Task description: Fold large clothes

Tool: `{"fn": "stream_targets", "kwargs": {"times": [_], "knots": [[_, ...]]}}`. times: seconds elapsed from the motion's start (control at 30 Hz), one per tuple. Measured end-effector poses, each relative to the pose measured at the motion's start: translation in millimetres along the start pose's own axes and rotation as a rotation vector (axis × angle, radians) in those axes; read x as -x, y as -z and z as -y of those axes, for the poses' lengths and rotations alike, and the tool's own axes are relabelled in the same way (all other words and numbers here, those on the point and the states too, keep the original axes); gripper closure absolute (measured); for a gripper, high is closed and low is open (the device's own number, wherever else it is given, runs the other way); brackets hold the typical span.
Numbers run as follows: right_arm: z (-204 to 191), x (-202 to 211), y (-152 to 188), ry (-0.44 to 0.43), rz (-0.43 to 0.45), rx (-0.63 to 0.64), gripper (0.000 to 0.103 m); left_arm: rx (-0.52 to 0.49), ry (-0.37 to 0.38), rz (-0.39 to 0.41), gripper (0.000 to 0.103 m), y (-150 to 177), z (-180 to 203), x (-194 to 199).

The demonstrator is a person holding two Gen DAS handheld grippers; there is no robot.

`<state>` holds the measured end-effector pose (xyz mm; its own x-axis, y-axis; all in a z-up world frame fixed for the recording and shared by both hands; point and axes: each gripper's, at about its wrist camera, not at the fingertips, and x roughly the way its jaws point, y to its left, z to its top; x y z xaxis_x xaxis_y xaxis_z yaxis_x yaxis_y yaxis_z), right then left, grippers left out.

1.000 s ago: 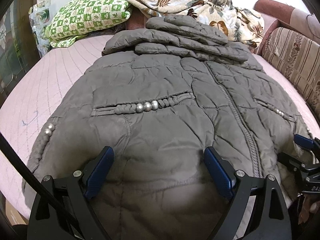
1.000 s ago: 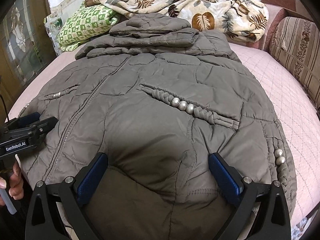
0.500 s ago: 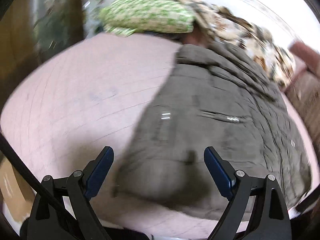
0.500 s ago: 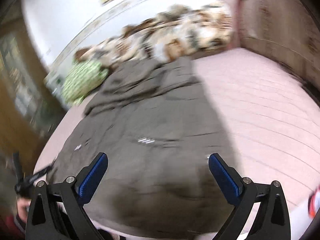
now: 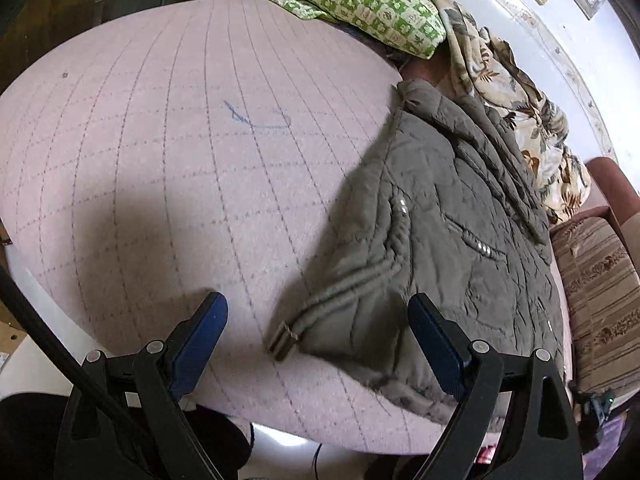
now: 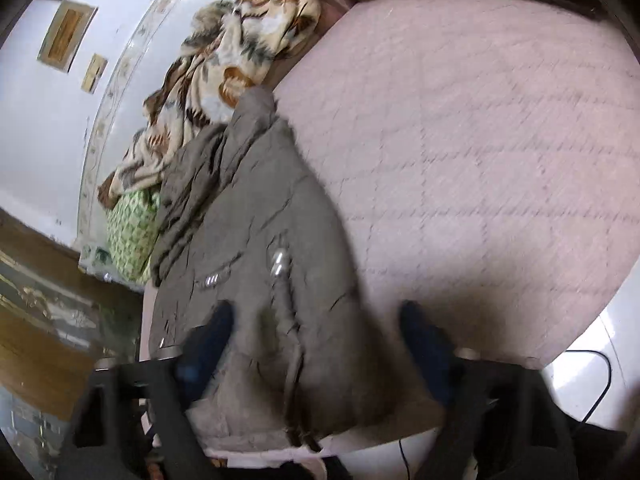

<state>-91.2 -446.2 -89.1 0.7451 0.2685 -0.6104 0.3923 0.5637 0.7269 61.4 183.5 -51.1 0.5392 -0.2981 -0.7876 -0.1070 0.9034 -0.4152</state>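
The grey quilted jacket (image 5: 448, 248) is lying flat on the pink quilted bed (image 5: 168, 168), its hem corner and metal zipper end reaching toward the bed's near edge. The left gripper (image 5: 316, 336) is hovering over that corner with its jaws spread wide, nothing pinched between them; wide bare bedcover is stretching away to its left. The right gripper (image 6: 316, 340) is hanging over the jacket's other hem side, jaws closing, with cloth lying under and between them; the blur is hiding whether the pads are touching it. To that gripper's right, bare bedcover is running out to the bed's rounded edge, and white floor is showing beyond. At the bed's far end, a green patterned pillow (image 5: 360, 0) and a leaf-print blanket (image 5: 516, 100) are sitting against the pale wall. A striped sofa cushion (image 5: 596, 292) is bordering the bed's far side.
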Motion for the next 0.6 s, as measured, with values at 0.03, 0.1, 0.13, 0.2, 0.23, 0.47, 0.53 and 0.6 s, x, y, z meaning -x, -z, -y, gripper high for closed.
{"fn": "stream_targets", "kwargs": {"times": [0.03, 0.1, 0.13, 0.2, 0.23, 0.47, 0.53, 0.6], "knots": [[0, -4, 5, -0.02, -0.028, -0.008, 0.04, -0.002, 0.007, -0.006, 0.012, 3, 0, 1], [-5, -7, 17, -0.022, -0.043, 0.008, 0.041, -0.005, 0.016, -0.011, 0.012, 9, 1, 2], [-11, -7, 21, -0.027, -0.053, 0.03, 0.041, -0.015, 0.013, -0.013, 0.012, 12, 3, 2], [-19, -12, 28, -0.042, -0.073, 0.057, 0.041, -0.04, 0.01, -0.012, 0.012, 15, 9, 0], [-21, -14, 31, -0.045, -0.079, 0.065, 0.041, -0.06, 0.006, -0.01, 0.012, 16, 14, -1], [-44, -23, 41, -0.024, -0.053, 0.179, 0.049, -0.146, -0.053, 0.066, 0.012, 16, 43, -16], [-46, -26, 42, -0.004, -0.044, 0.198, 0.057, -0.174, -0.067, 0.09, 0.012, 14, 51, -21], [-44, -31, 41, 0.006, -0.049, 0.184, 0.059, -0.206, -0.077, 0.104, 0.024, 15, 58, -22]]}}
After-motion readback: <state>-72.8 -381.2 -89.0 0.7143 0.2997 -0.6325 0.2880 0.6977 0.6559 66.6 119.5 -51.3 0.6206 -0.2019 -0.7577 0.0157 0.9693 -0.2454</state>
